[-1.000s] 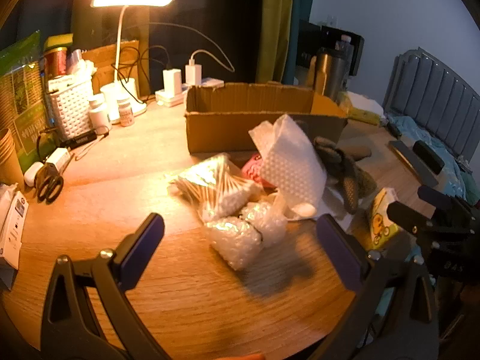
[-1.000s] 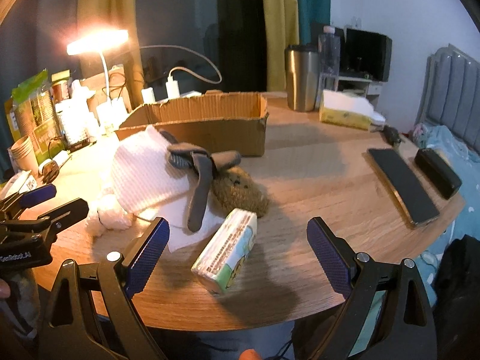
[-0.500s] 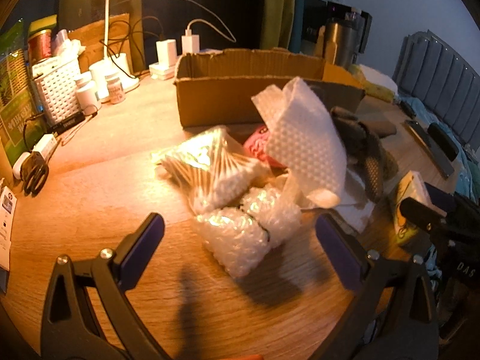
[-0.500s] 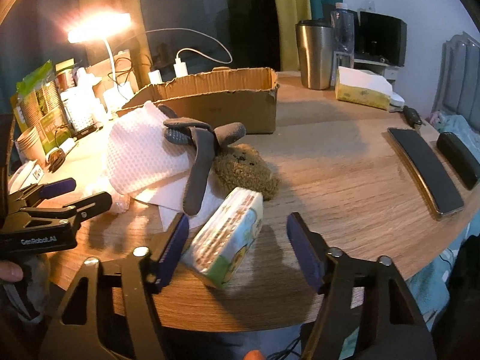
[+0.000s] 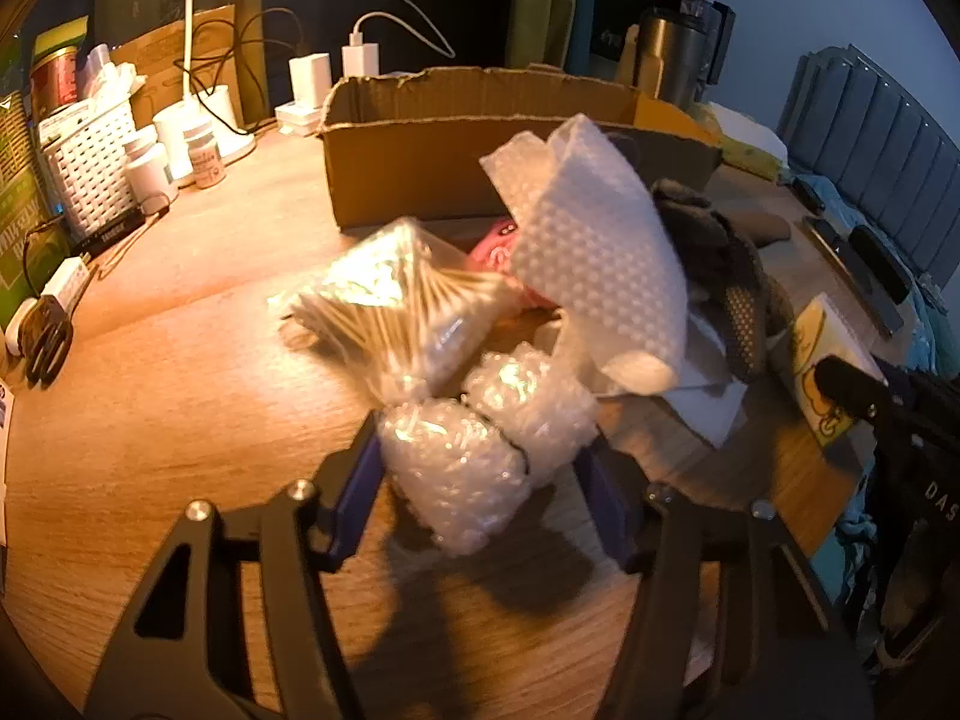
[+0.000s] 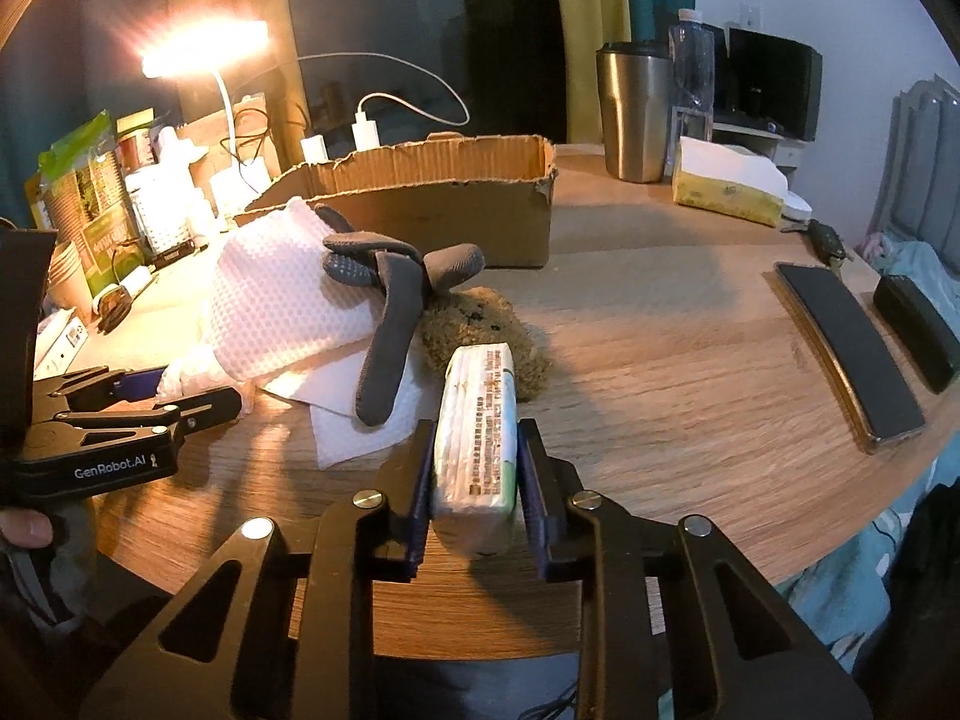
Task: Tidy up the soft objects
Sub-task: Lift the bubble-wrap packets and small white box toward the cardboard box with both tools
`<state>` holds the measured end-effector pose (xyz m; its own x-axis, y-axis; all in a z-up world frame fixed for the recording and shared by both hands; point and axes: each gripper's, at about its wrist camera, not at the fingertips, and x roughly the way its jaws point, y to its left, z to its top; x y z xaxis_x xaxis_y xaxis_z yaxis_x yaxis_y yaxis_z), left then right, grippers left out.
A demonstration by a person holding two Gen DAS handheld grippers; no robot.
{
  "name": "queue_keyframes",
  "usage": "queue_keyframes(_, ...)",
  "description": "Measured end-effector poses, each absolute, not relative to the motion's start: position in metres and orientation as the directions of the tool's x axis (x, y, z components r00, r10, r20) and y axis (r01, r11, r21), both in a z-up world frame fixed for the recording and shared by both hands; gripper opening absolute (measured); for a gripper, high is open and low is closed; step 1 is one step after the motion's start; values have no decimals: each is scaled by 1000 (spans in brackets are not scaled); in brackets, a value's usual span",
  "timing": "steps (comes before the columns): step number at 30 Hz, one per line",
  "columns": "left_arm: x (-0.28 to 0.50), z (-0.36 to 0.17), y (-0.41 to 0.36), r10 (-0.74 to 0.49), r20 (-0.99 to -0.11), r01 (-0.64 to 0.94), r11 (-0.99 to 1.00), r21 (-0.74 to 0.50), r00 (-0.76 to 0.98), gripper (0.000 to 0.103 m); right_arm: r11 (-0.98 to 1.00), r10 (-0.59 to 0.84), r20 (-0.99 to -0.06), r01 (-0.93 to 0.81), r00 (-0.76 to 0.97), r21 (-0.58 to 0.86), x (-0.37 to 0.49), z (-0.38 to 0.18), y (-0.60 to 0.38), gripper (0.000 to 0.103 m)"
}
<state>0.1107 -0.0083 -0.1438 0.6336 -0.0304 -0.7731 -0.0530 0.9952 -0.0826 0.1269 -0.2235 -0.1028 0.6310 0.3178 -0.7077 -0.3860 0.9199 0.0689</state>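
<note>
- The right claw [image 6: 474, 480] is closed on a tissue pack [image 6: 477, 426]; both fingers are pressed against its long sides near the front edge of the worktop [image 6: 660, 348].
- The left claw [image 5: 480, 480] is narrowed around a bubble-wrap bundle [image 5: 456, 468]; its left finger is seen touching the bundle, while contact on the right side cannot be told.
- The bundle is placed on the worktop, just in front of a bag of cotton swabs [image 5: 390, 306].
- A white foam sheet [image 5: 600, 252] is raised behind the bundle, and a pink item [image 5: 495, 243] is partly hidden under it.
- Dark grey gloves [image 6: 390, 300] are laid over the foam sheet and over a brown plush toy [image 6: 480, 330], which is touching the far end of the tissue pack.
- An open cardboard box [image 6: 432, 204] is found behind the pile.
- A steel tumbler [image 6: 633, 111] and a yellow tissue box [image 6: 729, 186] are seen further back, well apart from the pile.
</note>
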Motion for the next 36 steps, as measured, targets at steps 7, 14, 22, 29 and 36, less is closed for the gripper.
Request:
queue_keyframes(7, 102, -133, -8, -51, -749, -36, 994, -99, 660, 57, 921, 319, -679, -385, 662, 57, 122, -88, -227, 27)
queue_keyframes(14, 91, -115, -4, -61, -708, -26, 994, -111, 704, 56, 927, 311, -653, -373, 690, 47, 119, -73, -231, 27)
queue_keyframes(22, 83, -89, 2, -64, -663, -24, 992, -122, 746, 56, 926, 312, -632, -377, 709, 33, 119, -59, -229, 27)
queue_keyframes(29, 82, -74, 7, -69, -636, -17, 992, -127, 768, 56, 923, 315, -614, -384, 724, 21, 122, -46, -226, 27)
queue_keyframes(36, 85, -54, 7, -73, -604, 0, 993, -119, 794, 56, 919, 323, -592, -393, 739, 10, 129, -32, -220, 27)
